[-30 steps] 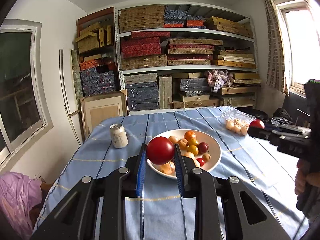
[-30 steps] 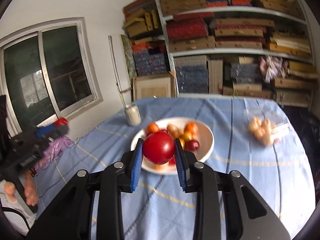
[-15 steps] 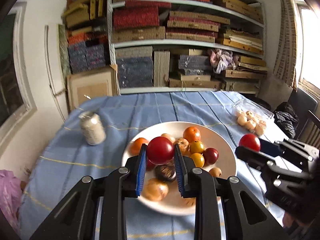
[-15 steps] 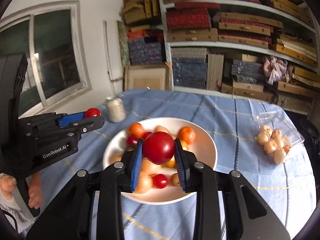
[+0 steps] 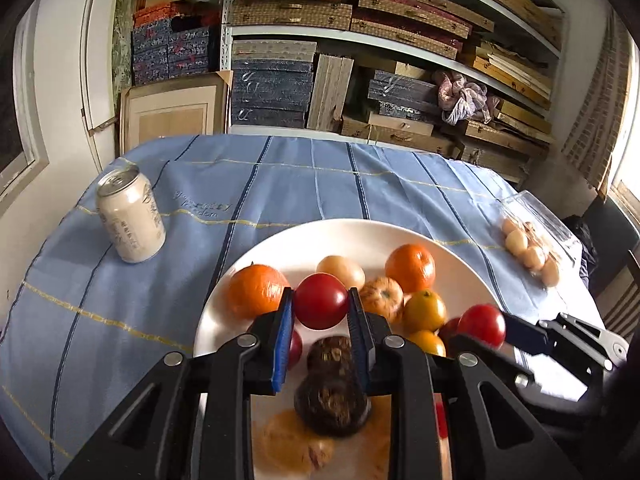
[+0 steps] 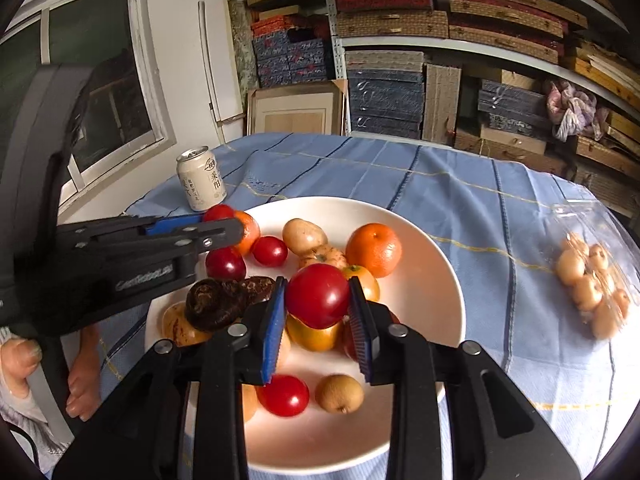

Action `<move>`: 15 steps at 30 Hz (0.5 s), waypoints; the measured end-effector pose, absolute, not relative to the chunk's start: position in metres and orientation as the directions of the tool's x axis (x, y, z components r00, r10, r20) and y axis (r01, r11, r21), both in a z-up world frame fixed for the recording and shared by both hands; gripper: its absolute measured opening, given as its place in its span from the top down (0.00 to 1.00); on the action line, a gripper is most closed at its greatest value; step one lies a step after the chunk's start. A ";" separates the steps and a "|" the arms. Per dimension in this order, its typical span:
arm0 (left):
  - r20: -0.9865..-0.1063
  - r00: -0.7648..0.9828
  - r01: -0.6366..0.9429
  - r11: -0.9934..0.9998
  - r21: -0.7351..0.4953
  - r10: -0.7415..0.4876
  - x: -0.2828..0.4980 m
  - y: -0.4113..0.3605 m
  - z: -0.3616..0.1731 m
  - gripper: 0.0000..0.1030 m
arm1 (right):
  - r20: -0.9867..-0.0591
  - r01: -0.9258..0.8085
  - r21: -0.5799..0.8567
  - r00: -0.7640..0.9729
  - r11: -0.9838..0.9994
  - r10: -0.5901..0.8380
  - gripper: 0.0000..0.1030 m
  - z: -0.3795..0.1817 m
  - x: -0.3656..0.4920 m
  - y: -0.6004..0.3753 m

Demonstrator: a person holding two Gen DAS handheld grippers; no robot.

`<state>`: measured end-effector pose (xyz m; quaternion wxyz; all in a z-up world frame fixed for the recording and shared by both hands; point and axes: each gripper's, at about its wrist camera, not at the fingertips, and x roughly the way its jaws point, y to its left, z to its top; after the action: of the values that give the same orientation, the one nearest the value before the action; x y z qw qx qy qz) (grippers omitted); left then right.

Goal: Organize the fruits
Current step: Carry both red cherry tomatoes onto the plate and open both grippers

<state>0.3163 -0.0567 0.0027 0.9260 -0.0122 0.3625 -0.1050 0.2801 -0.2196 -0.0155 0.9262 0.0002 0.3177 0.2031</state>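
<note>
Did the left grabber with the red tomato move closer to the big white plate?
Yes. The left gripper and its tomato came forward and down over the white plate; the can now looks nearer.

A pale drink can (image 5: 131,216) stands upright on the blue striped tablecloth (image 5: 304,184). Behind the table, shelves (image 5: 400,44) hold stacked boxes, and a framed panel (image 5: 172,114) leans beside them.
</note>
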 end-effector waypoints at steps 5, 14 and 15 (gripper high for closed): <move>-0.693 0.692 0.207 0.975 -0.077 -0.202 0.326 -0.070 -0.009 0.74 | -0.601 -0.370 0.130 0.709 0.920 0.369 0.71 -0.025 0.294 -0.219; -0.708 0.685 0.200 0.979 -0.047 -0.173 0.333 -0.074 -0.022 0.74 | -0.622 -0.367 0.109 0.700 0.924 0.351 0.70 -0.037 0.302 -0.214; -0.708 0.686 0.196 0.980 -0.041 -0.167 0.333 -0.075 -0.023 0.74 | -0.623 -0.364 0.108 0.701 0.925 0.348 0.70 -0.039 0.303 -0.214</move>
<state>0.3334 -0.0747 -0.0231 0.9179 0.0187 0.3839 -0.0987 0.3028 -0.2138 -0.0386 0.9221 -0.0118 0.3352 0.1931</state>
